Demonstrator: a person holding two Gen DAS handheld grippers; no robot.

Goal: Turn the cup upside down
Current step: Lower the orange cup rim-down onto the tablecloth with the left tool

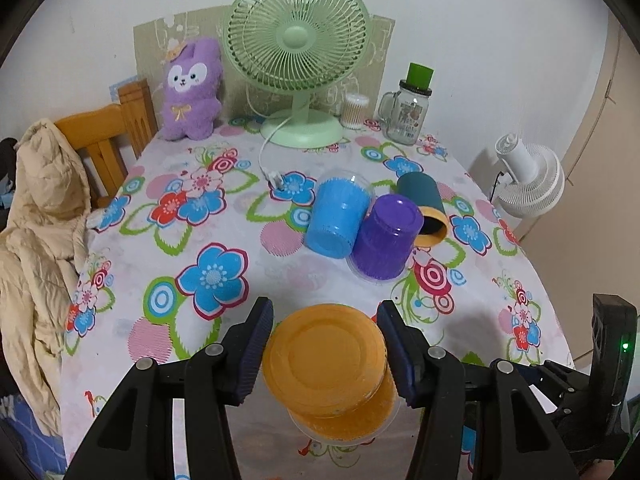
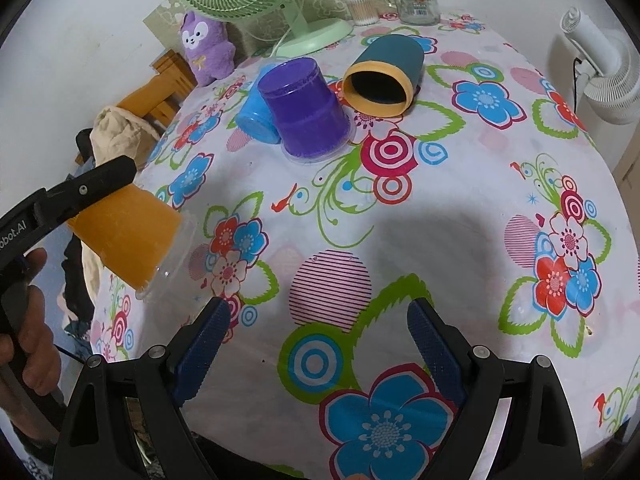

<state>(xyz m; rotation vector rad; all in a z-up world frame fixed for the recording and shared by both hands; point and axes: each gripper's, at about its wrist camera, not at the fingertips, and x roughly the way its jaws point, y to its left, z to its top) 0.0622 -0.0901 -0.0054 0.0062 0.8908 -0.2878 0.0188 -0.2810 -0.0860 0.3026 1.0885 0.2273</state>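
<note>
My left gripper is shut on an orange cup, held above the table's near edge with its base up toward the camera and its clear rim tilted downward. The right wrist view shows the same orange cup at the left, off the table, tilted. A purple cup stands upside down mid-table; a blue cup leans against it. A dark teal cup with a yellow rim lies on its side beside them. My right gripper is open and empty, low over the floral tablecloth.
A green desk fan, its white cable and plug, a purple plush toy, a cotton-swab tub and a glass jar mug stand at the back. A wooden chair with a beige jacket is left; a white fan right.
</note>
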